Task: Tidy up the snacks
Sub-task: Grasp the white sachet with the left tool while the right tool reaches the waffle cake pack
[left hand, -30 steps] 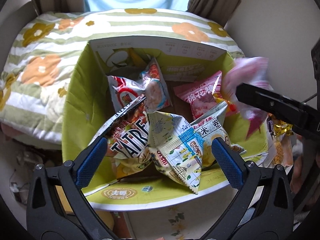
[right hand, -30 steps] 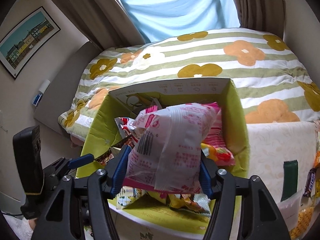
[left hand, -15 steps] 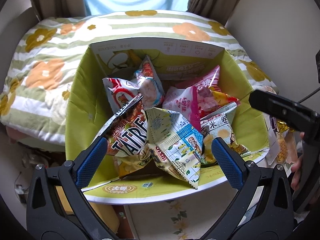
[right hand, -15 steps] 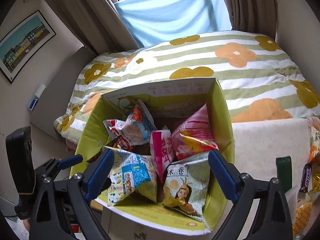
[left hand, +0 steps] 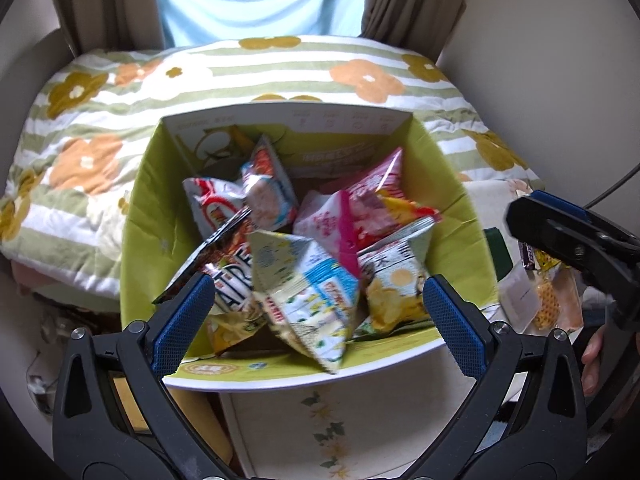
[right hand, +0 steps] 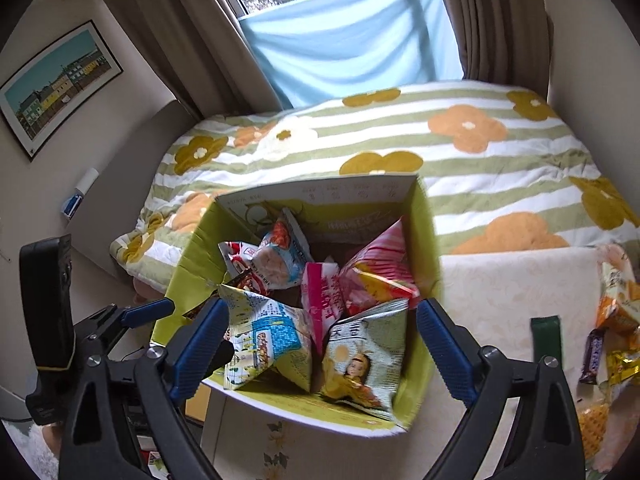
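Both wrist views look down into a green cardboard box [left hand: 152,216] packed with snack bags, standing at the edge of a cream floral surface [right hand: 508,292] in front of a bed with a striped flower quilt [right hand: 460,152].

The left gripper [left hand: 316,304] hangs spread over the near edge of the box with nothing between its blue pads. The right gripper [right hand: 320,344] is spread wide too; its jaws have just been opening, and they are empty.

A white-and-pink bag [right hand: 320,292] stands on edge in the middle of the box, between a pale blue illustrated bag [right hand: 264,336] and a pink striped bag [right hand: 380,264].

Only the left view shows a black bag [left hand: 232,272] with large white lettering. Only the right view shows loose snacks [right hand: 616,304] on the surface beside the box, a dark chocolate bar [right hand: 592,356] among them, and a framed picture [right hand: 56,84] on the wall.
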`<state>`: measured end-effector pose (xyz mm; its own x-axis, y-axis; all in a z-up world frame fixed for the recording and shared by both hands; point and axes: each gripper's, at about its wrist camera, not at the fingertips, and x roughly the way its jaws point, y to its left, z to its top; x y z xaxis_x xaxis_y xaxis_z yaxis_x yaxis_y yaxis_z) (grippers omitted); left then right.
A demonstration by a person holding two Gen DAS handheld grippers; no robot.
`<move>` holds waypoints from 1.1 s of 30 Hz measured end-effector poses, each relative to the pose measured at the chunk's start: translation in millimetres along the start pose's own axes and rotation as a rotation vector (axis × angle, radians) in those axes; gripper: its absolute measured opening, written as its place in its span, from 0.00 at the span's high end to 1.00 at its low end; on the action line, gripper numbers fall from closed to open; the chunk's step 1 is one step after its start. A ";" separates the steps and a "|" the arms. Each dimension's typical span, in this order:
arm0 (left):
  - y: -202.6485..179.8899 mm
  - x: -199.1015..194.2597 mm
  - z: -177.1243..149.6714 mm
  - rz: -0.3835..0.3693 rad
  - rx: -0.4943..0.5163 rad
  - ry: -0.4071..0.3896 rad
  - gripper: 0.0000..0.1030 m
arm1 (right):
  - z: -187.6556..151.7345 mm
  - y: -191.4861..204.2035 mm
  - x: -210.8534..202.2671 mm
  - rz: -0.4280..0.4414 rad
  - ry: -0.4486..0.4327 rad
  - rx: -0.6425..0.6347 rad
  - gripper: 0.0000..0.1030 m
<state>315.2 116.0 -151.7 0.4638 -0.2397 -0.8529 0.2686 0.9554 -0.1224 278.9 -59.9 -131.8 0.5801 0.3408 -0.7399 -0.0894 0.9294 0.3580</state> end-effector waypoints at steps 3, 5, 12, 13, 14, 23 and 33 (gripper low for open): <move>-16.3 -4.7 -0.5 0.003 -0.033 -0.015 0.00 | -3.0 -15.4 -18.3 -0.001 -0.028 0.012 0.09; -27.2 -8.4 -1.3 -0.002 -0.052 -0.027 0.00 | -7.5 -31.7 -33.5 0.000 -0.043 0.023 0.09; -100.1 -16.9 -14.2 0.007 -0.076 -0.062 0.00 | -30.2 -97.3 -86.5 -0.042 -0.057 0.020 0.09; -112.8 -15.9 -17.4 -0.001 -0.082 -0.062 0.00 | -34.4 -107.1 -94.1 -0.053 -0.060 0.017 0.09; -121.2 -14.4 -20.2 -0.006 -0.086 -0.059 0.00 | -38.2 -114.0 -100.0 -0.060 -0.062 0.014 0.09; -214.9 9.0 -53.4 -0.028 -0.131 -0.016 0.00 | -82.9 -194.7 -136.9 -0.122 0.004 -0.029 0.00; -269.9 69.1 -73.8 -0.040 -0.159 0.141 0.00 | -136.1 -252.5 -123.4 -0.132 0.133 -0.061 0.00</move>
<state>212.5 -145.7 -215.1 0.3300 -0.2616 -0.9070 0.1426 0.9636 -0.2261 119.7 -317.4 -208.4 0.4782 0.2276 -0.8483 -0.0706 0.9727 0.2211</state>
